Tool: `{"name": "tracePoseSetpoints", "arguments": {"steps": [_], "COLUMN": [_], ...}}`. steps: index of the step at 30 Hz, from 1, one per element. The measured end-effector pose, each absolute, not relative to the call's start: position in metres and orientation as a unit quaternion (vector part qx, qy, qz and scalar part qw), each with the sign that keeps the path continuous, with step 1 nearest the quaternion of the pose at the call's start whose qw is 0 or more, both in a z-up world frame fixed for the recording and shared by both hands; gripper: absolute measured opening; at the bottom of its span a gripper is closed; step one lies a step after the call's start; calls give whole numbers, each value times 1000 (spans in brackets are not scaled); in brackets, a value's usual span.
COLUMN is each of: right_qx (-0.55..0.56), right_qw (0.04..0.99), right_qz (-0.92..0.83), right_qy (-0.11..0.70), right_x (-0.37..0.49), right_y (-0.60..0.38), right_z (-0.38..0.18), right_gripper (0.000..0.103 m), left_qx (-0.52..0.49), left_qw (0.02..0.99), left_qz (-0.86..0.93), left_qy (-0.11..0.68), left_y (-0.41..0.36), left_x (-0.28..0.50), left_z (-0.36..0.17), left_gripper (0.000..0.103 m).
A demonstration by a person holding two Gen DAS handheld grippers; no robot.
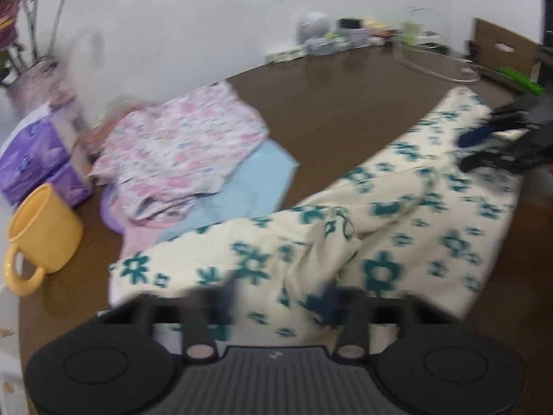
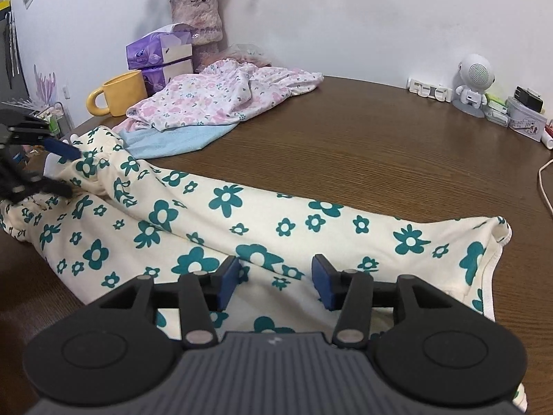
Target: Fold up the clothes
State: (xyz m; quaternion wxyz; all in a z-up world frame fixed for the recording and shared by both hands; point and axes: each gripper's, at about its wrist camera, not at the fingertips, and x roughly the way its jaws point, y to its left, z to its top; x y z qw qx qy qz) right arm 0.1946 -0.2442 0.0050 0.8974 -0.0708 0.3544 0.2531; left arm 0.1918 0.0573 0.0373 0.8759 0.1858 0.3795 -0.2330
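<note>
A cream garment with teal flowers (image 2: 262,228) lies stretched across the brown table (image 2: 380,152); it also shows in the left wrist view (image 1: 397,214), blurred. My right gripper (image 2: 276,280) is open, its blue pads (image 2: 323,276) hovering just over the garment's near right part. My left gripper (image 1: 276,297) is open over the garment's other end; it shows at the left edge of the right wrist view (image 2: 65,169). The right gripper shows at the right in the left wrist view (image 1: 484,148).
A pile of pink floral clothing (image 2: 221,100) lies on a light blue cloth (image 2: 172,141) at the back. A yellow mug (image 2: 117,95), purple tissue boxes (image 2: 159,52) and a flower vase (image 2: 198,14) stand behind. A white robot figure (image 2: 473,83), boxes and a cable (image 2: 542,186) sit at the right.
</note>
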Motion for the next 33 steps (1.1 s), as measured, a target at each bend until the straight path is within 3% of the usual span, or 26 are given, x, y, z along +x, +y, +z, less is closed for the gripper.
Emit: {"name": "tracePoseSetpoints", "arguments": {"steps": [1, 7, 12, 15, 17, 21, 23, 29, 33], "right_qx": [-74, -77, -76, -78, -77, -57, -47, -17, -13], "right_qw": [898, 901, 902, 901, 901, 902, 904, 907, 907], "right_qz": [252, 255, 259, 263, 263, 267, 268, 271, 268], "right_qy": [352, 342, 337, 335, 337, 334, 330, 320, 324], "right_x": [193, 190, 188, 188, 187, 187, 187, 188, 189], "right_y": [-244, -245, -247, -246, -247, -253, -255, -262, -263], "right_z": [4, 2, 1, 1, 3, 10, 13, 24, 22], "right_gripper": [48, 48, 51, 54, 55, 55, 55, 57, 57], "left_qx": [181, 328, 412, 384, 349, 204, 137, -7, -47], "left_qw": [877, 876, 827, 831, 848, 887, 904, 914, 914], "left_qz": [-227, -221, -236, -221, -196, -185, -172, -157, -132], "left_qy": [382, 277, 301, 336, 347, 371, 368, 375, 380], "left_y": [59, 35, 11, 17, 31, 79, 100, 138, 154], "left_x": [196, 132, 83, 88, 96, 112, 121, 152, 165], "left_z": [36, 70, 41, 26, 31, 57, 67, 75, 76], "left_gripper": [3, 1, 2, 20, 52, 59, 74, 76, 78]}}
